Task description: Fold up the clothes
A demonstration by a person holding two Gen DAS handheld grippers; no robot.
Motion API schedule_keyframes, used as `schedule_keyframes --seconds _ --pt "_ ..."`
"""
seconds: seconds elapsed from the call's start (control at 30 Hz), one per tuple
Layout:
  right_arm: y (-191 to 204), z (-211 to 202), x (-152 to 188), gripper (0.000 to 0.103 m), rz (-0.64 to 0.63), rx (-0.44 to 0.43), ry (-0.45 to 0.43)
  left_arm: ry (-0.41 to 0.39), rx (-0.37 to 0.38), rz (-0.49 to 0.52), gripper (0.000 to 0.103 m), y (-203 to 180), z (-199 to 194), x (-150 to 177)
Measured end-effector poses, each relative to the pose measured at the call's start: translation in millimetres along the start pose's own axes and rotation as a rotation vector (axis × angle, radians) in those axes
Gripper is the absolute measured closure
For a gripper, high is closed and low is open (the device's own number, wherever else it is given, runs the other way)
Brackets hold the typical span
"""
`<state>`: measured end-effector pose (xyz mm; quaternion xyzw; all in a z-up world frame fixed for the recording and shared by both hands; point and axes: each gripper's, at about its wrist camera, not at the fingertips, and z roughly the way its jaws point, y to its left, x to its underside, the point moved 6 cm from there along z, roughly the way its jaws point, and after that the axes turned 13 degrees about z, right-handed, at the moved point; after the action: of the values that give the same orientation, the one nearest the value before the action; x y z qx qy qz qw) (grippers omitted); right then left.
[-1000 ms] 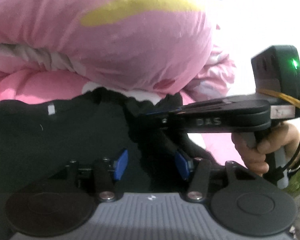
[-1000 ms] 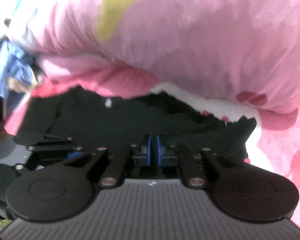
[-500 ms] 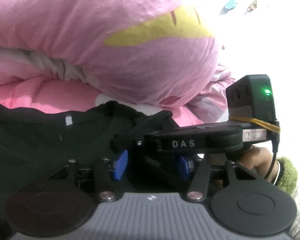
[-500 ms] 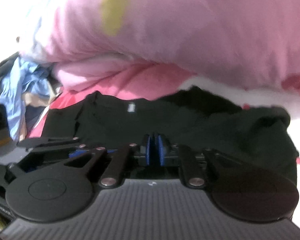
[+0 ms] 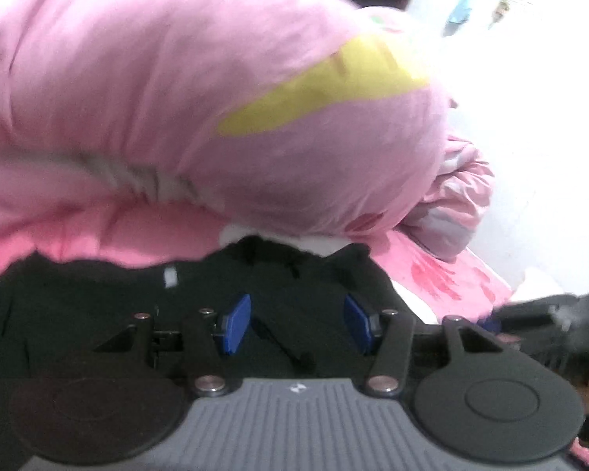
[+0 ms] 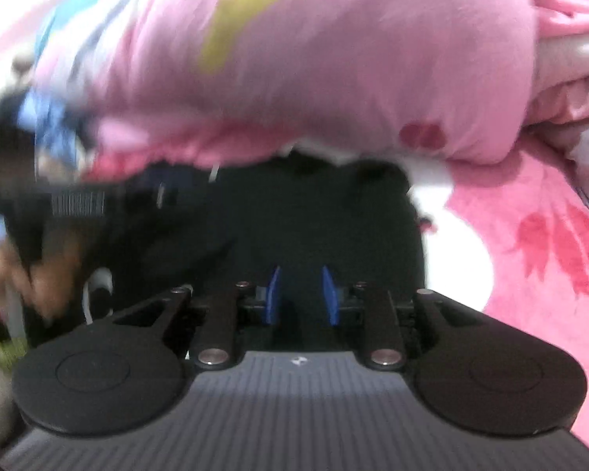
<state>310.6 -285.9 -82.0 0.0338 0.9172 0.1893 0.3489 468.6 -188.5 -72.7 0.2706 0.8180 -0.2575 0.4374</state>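
A black garment [image 5: 98, 294] lies spread on the pink bed, its white neck label [image 5: 171, 276] facing me. My left gripper [image 5: 297, 324] hovers low over it, blue pads wide apart with nothing between them. My right gripper [image 6: 301, 294] is over the garment's right part [image 6: 314, 216], open, and only dark cloth shows below the gap. In the left wrist view the right gripper [image 5: 549, 314] shows blurred at the right edge. The left gripper [image 6: 74, 204] and the hand [image 6: 39, 274] holding it are blurred at the left of the right wrist view.
A bulky pink duvet [image 5: 176, 98] with a yellow patch overhangs the garment's far edge. The pink sheet with red leaf prints [image 6: 549, 243] lies to the right. A heap of blue and dark clothes [image 6: 51, 125] sits at far left. A white wall [image 5: 530, 117] rises at the right.
My right gripper has opened from shut and swung right, out from in front of my left gripper. The left gripper stays open. Both views are now motion-blurred.
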Motion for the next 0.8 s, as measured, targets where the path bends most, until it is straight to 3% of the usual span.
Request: schedule_keyframes --seconds 0.17,0.33,0.53,0.63,0.8 --pt "22.3 0.1 37.7 0.086 -0.148 0.038 -0.001 0.012 0.049 -0.013 0.049 -11.5 15.0 5.6" --pt "15.3 -27.3 47.5 0.086 -0.134 -0.012 0.012 0.098 0.019 -0.021 0.049 -12.2 37.0 21.2" --pt "-74.7 -46.2 12.7 0.083 0.227 0.073 -0.133 0.095 0.012 -0.052 0.049 -6.8 35.1 22.4" --pt "-112.8 -32.8 11.0 0.082 0.407 0.022 -0.084 0.096 0.011 -0.058 0.049 -5.3 35.3 23.1" --pt "-125.1 -20.7 26.2 0.081 0.524 -0.118 -0.011 0.087 0.001 -0.056 0.049 -5.1 38.1 23.7"
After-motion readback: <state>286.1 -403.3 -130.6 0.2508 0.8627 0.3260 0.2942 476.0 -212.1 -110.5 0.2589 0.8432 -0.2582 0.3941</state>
